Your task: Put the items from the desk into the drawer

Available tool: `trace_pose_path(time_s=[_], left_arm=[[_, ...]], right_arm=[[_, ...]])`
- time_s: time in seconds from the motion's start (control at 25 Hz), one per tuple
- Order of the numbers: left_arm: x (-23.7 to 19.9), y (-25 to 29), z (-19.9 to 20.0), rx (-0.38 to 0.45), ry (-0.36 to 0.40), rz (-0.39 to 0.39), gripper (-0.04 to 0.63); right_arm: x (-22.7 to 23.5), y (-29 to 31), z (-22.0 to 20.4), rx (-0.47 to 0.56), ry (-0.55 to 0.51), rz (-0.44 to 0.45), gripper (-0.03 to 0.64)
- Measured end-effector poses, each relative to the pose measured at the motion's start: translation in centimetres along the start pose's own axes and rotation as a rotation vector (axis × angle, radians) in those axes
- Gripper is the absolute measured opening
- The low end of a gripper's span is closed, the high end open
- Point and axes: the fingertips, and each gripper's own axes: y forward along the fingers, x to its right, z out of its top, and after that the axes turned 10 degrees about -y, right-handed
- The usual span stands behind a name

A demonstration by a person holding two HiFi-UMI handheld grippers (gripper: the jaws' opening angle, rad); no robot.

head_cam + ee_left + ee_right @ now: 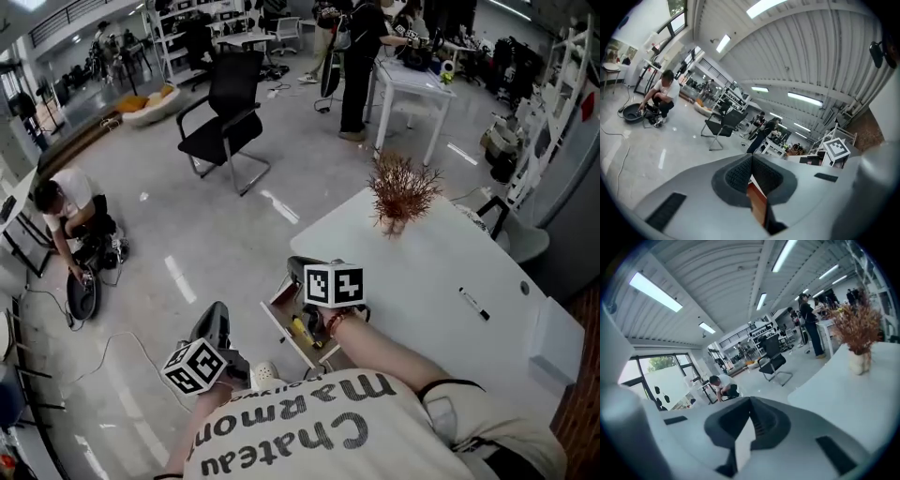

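The white desk bears a black pen near its right side. Under the desk's near edge a drawer stands pulled out, with small yellow and dark items lying inside. My right gripper hangs above the drawer, shut and empty; in the right gripper view its jaws meet with nothing between them. My left gripper is lower left, over the floor beside the drawer. Its jaws are shut and hold nothing. The right gripper's marker cube shows in the left gripper view.
A vase of dried reddish twigs stands at the desk's far edge. A black chair is on the open floor. A person crouches at the left. Others stand at a white table at the back.
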Motion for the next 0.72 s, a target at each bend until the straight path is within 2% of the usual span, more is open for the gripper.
trace_pose_path(time_s=[0.24, 0.44, 0.72], left_arm=[[3.2, -0.8, 2.3, 0.069, 0.042, -0.039, 0.002], [6.5, -0.6, 0.1, 0.108, 0.064, -0.052, 0.002], [8.1, -5.3, -0.9, 0.119, 0.077, -0.057, 0.002]], right_arm=[[-0.2, -3.2, 3.5, 0.085, -0.085, -0.01, 0.003], [3.3, -6.5, 3.3, 0.113, -0.114, -0.015, 0.003], [1.6, -11.2, 2.0, 0.132, -0.115, -0.021, 0.003]])
